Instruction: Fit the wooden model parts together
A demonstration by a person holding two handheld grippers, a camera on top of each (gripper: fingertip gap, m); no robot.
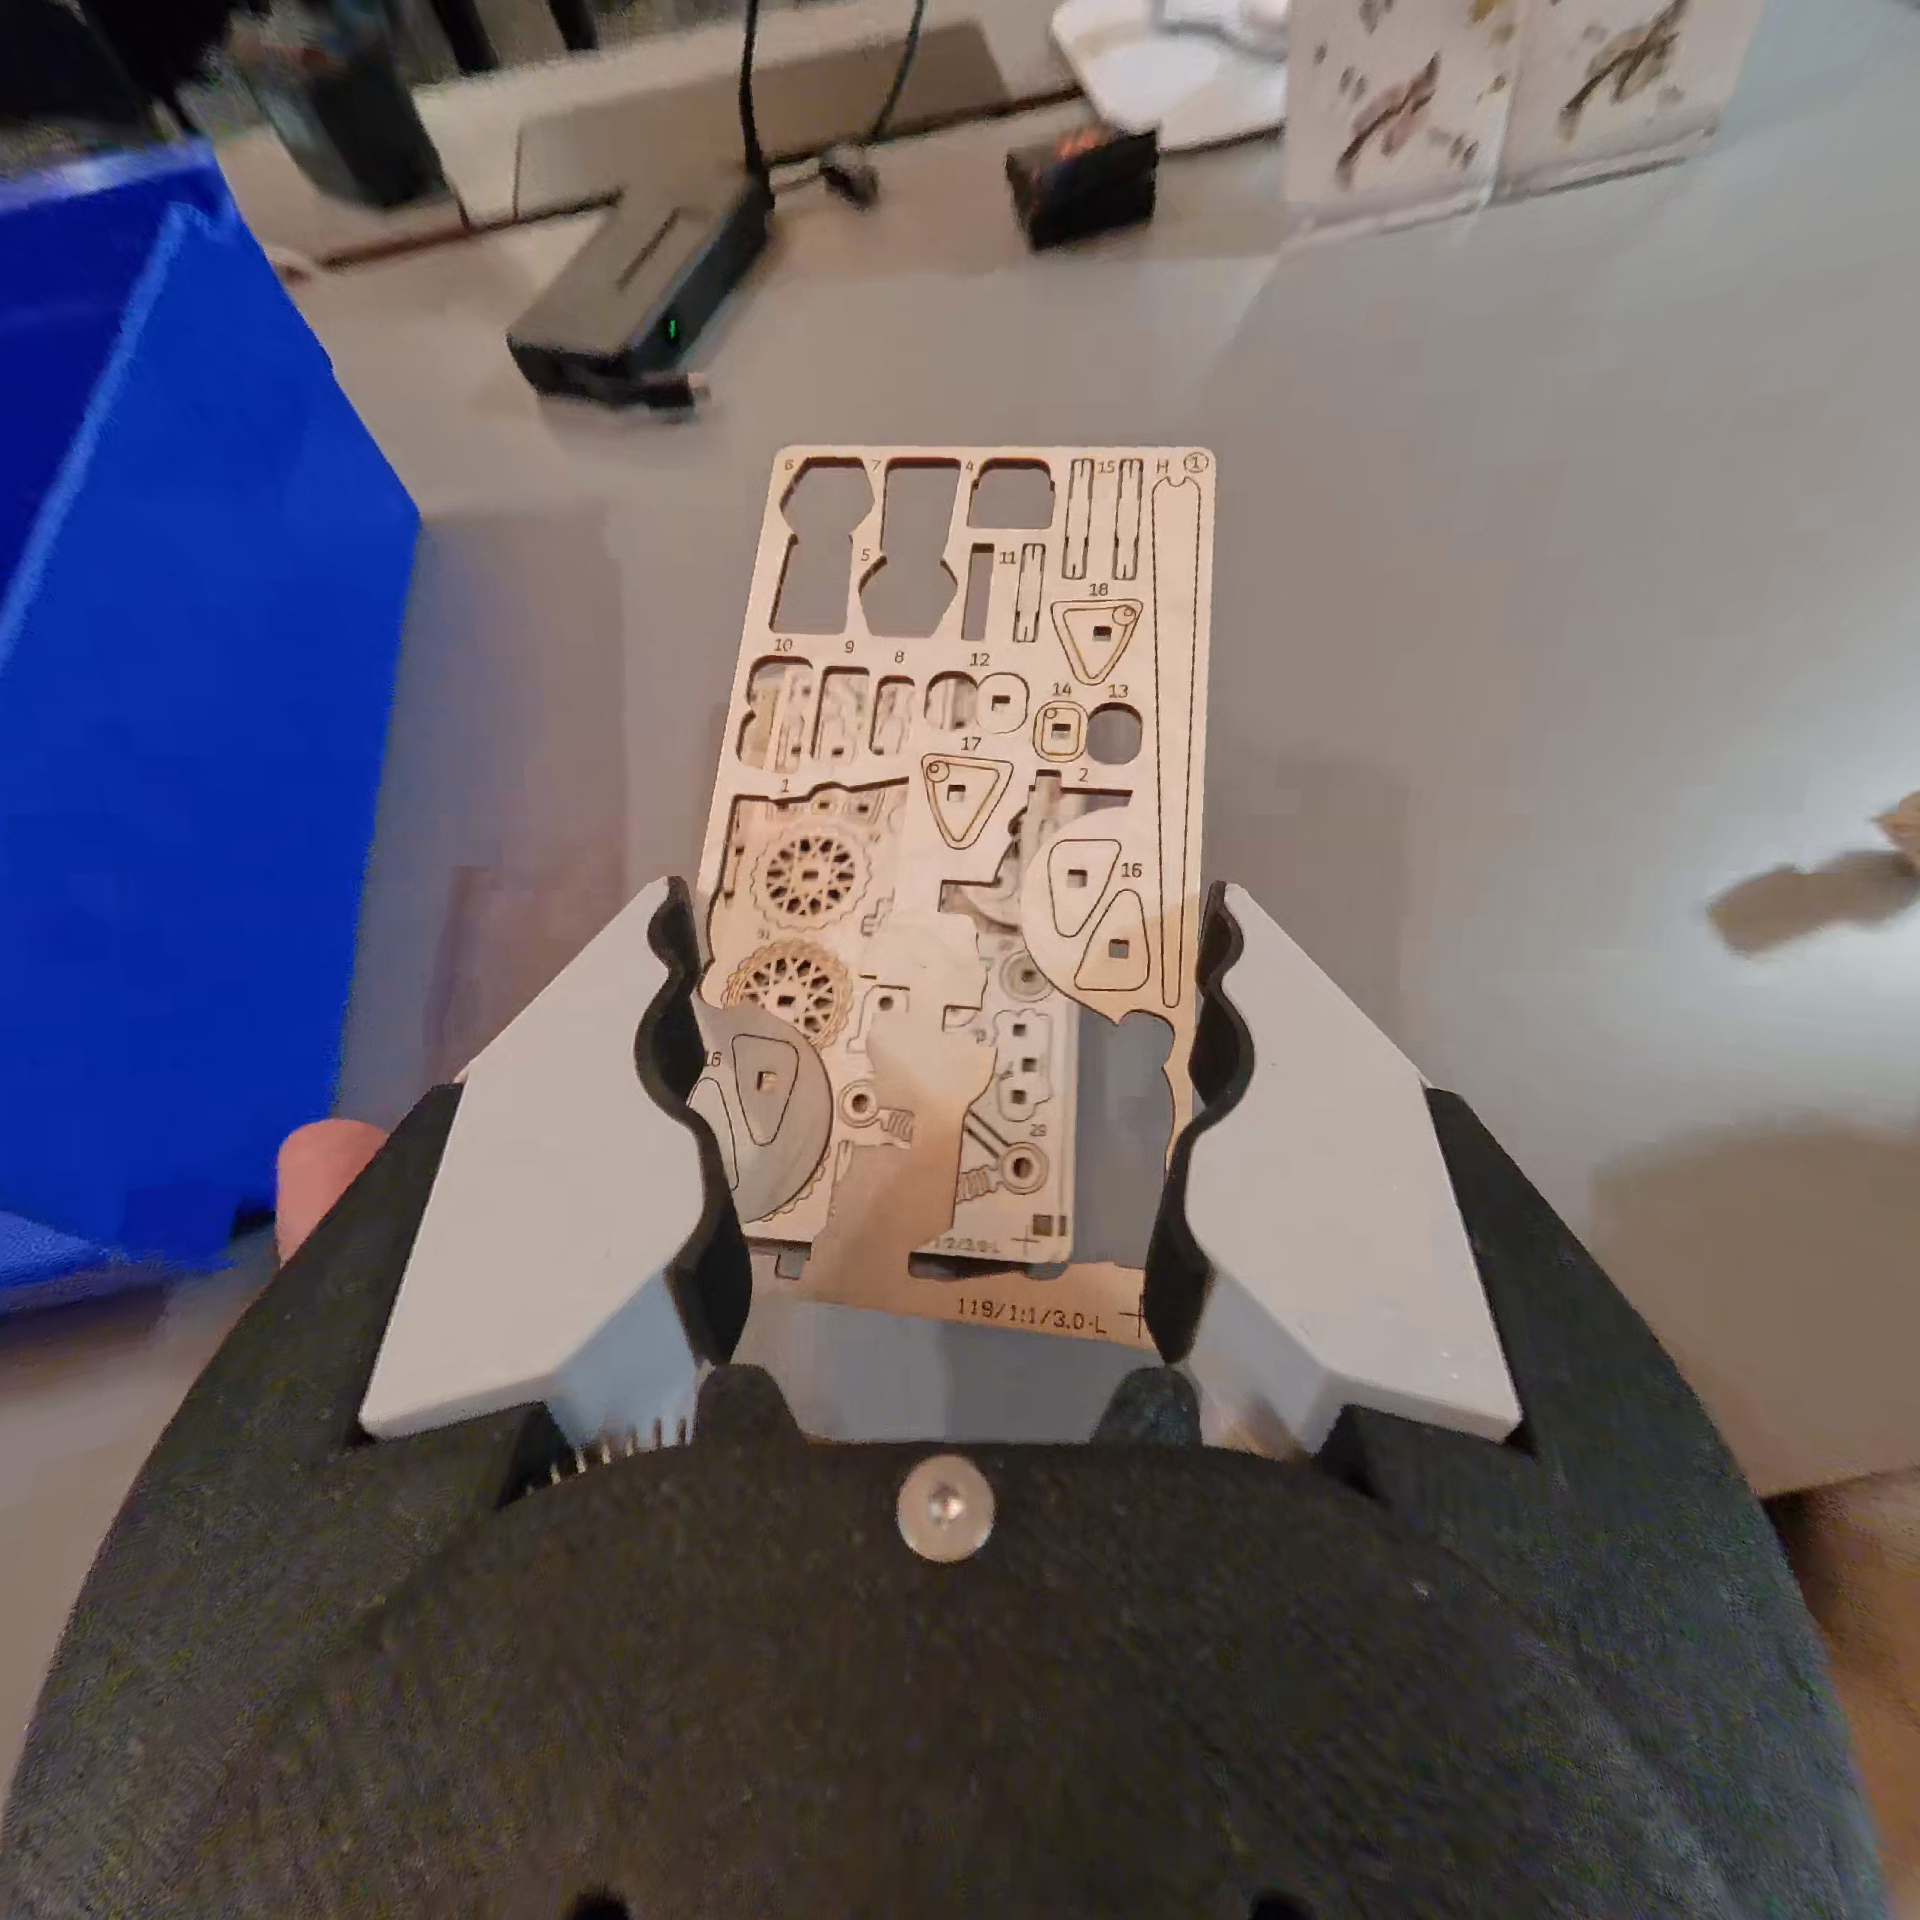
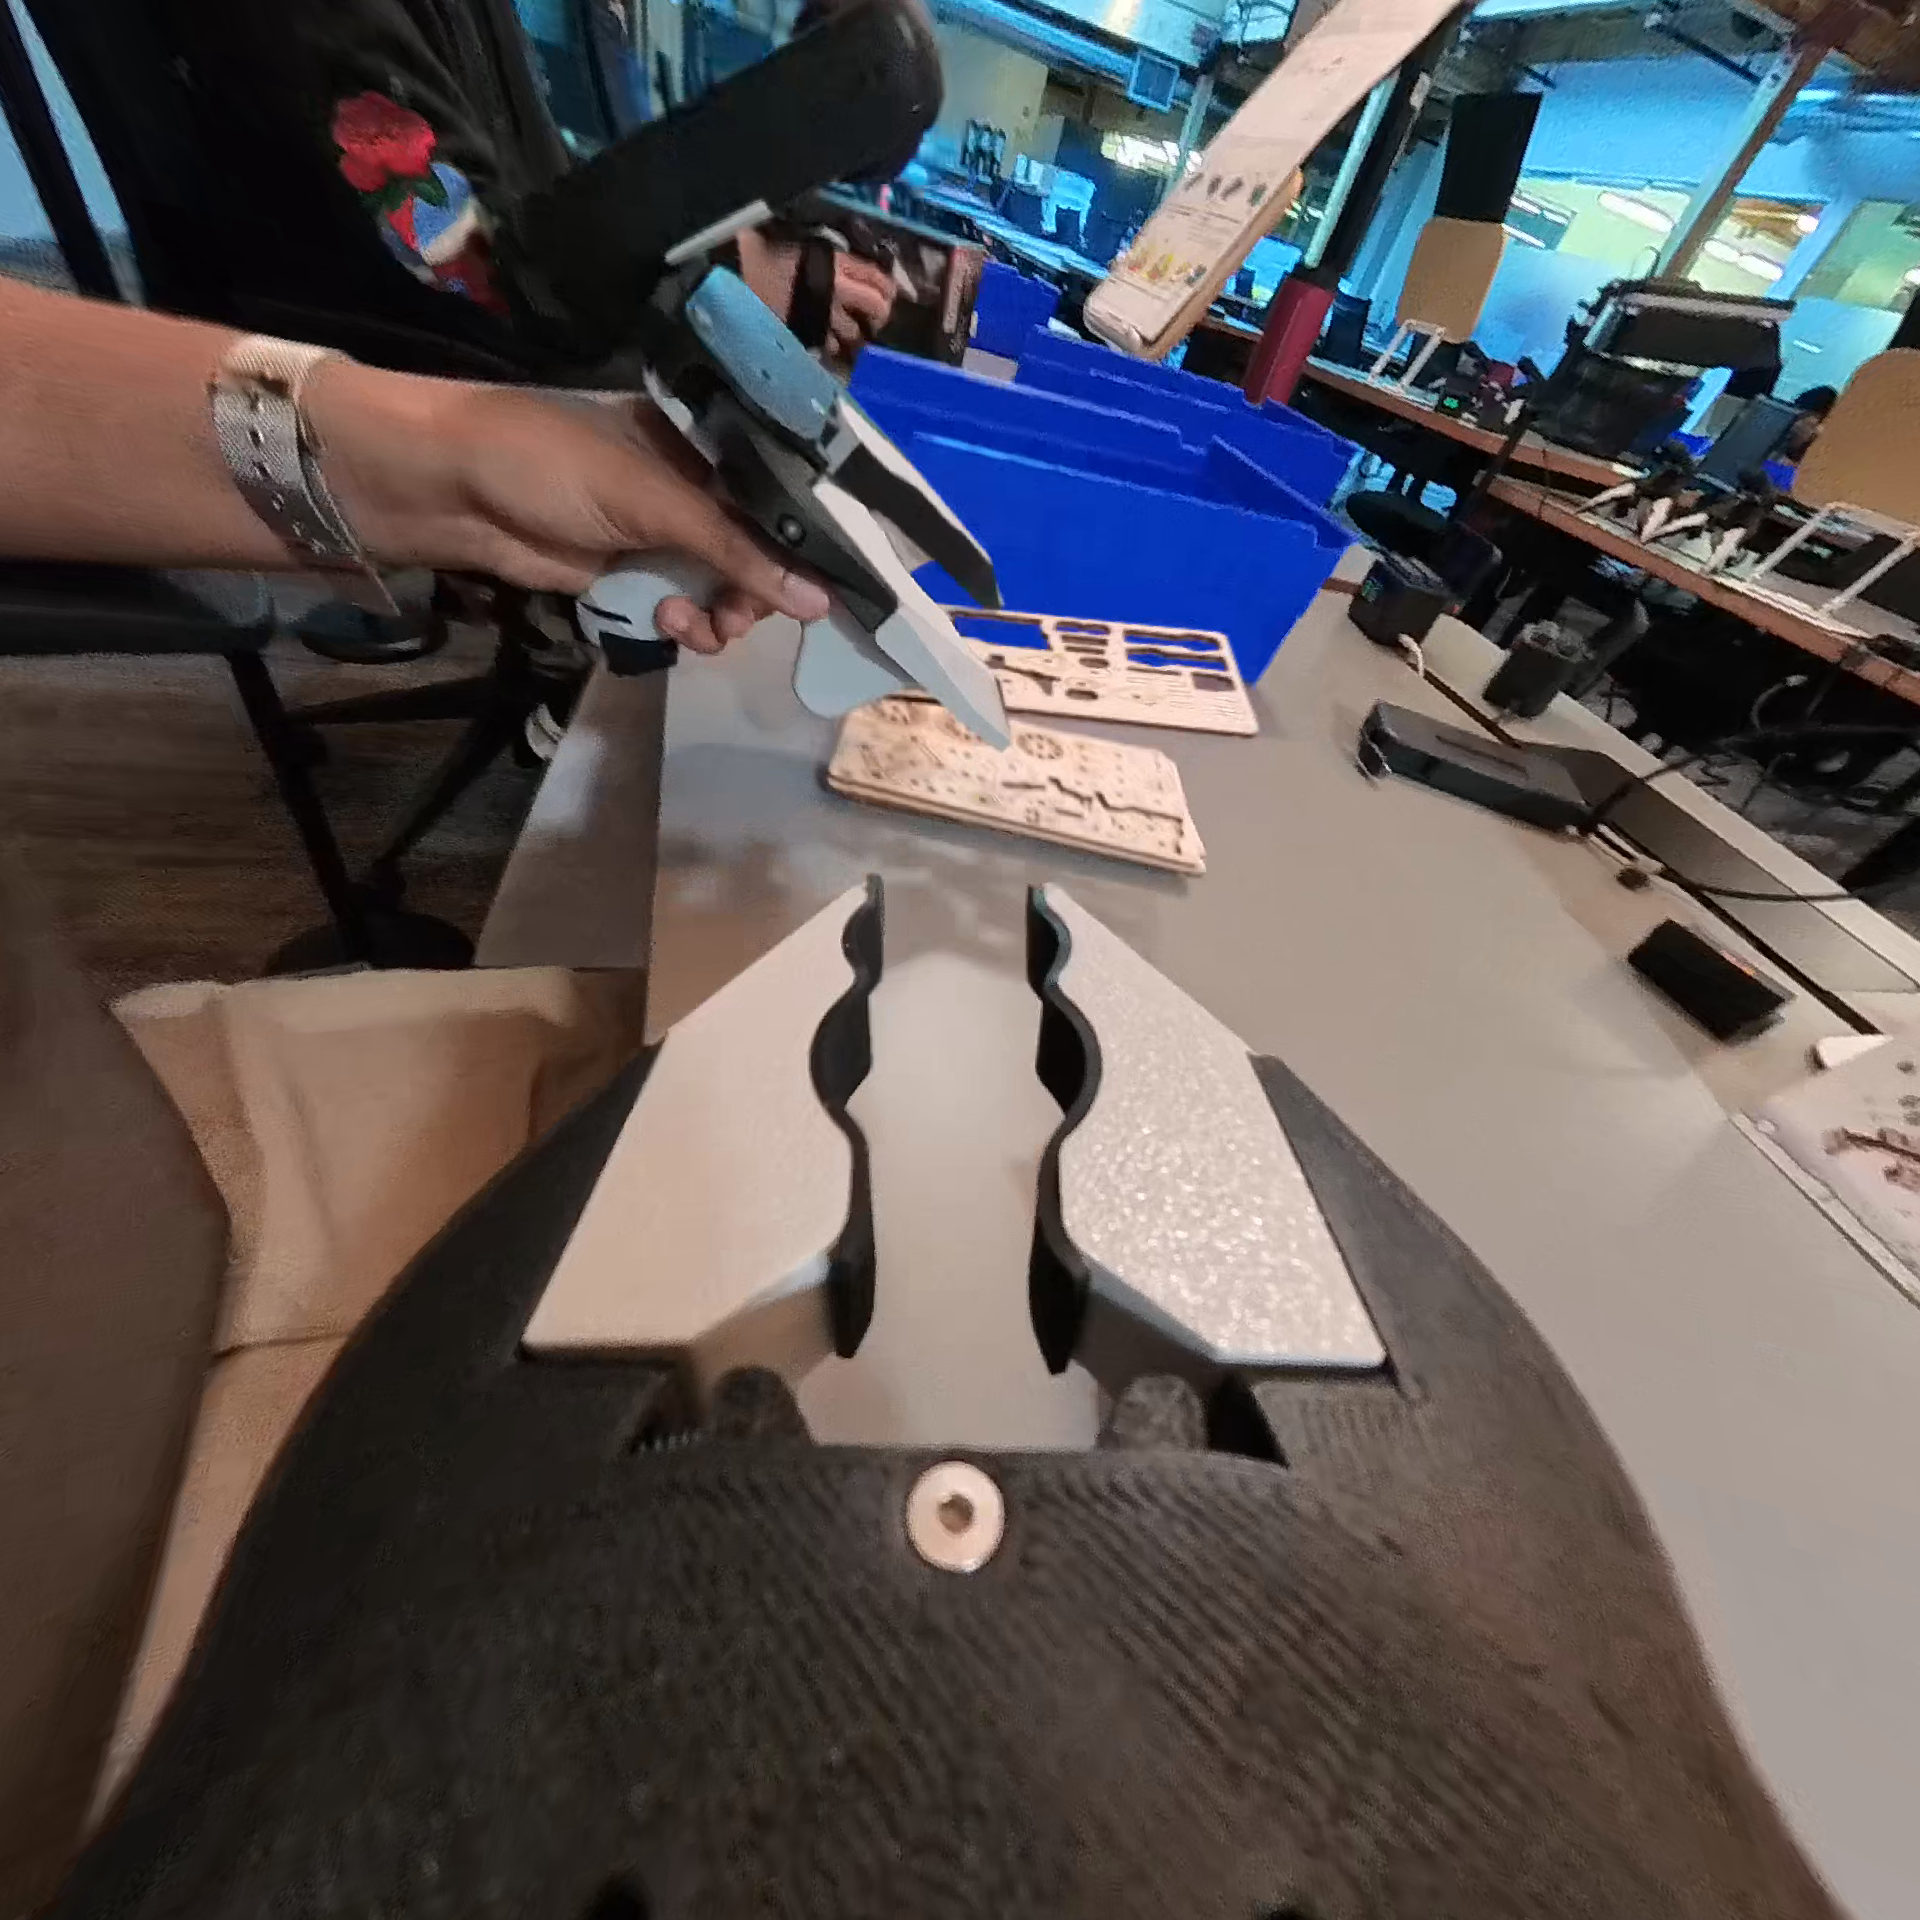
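Quick count: two grippers, left one and right one. Two spots of wooden sheets: a top sheet lifted in the air, and a stack near the worktop's left edge, can't tell how many deep. One blue bin at the far corner.

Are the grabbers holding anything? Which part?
The left gripper seems to pinch the cut-out wooden sheet by its two long edges, near its close end. The right gripper is open and holds nothing.
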